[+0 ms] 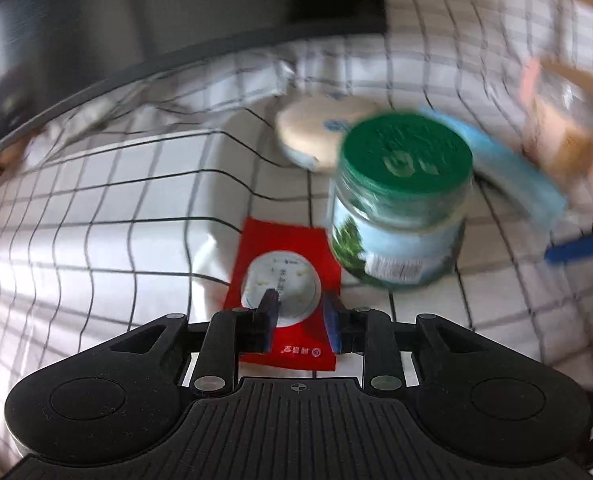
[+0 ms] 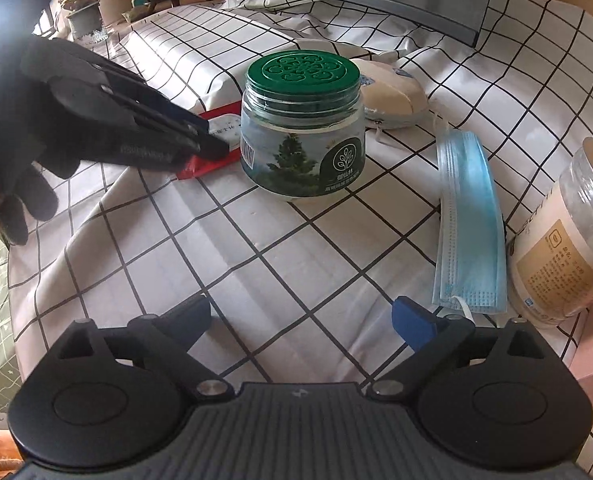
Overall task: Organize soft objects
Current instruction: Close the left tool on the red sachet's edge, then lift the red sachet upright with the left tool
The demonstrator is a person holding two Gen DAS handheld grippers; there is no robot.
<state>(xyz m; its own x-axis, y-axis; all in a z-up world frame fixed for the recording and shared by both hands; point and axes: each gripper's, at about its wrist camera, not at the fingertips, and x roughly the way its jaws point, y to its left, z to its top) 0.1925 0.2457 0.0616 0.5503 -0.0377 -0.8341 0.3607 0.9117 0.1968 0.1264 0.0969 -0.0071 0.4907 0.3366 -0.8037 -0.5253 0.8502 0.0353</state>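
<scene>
The red packet (image 1: 284,280) with a white round window lies flat on the checked cloth (image 1: 96,200), just beside the green-lidded jar (image 1: 400,200), on the jar's left as the right wrist camera sees it. The left gripper (image 1: 300,316) sits over the packet with its blue-tipped fingers (image 1: 270,312) partly closed on either side of the round window; whether they actually pinch the packet cannot be told. Small white characters are printed along the packet's near edge, too small to read. The jar's label shows a tree, a leaf emblem and a barcode, with Chinese lines that stay illegible. Behind the jar rests a beige padded pouch (image 2: 392,92); to the jar's right lies a stack of blue face masks (image 2: 468,224), and beyond them a tan-labelled tub (image 2: 564,248) on its side. Only the right wrist view shows these sharply, along with the gloved left hand (image 2: 20,128); the left view is blurred. The right gripper (image 2: 300,320) hangs open, well in front of the jar.
</scene>
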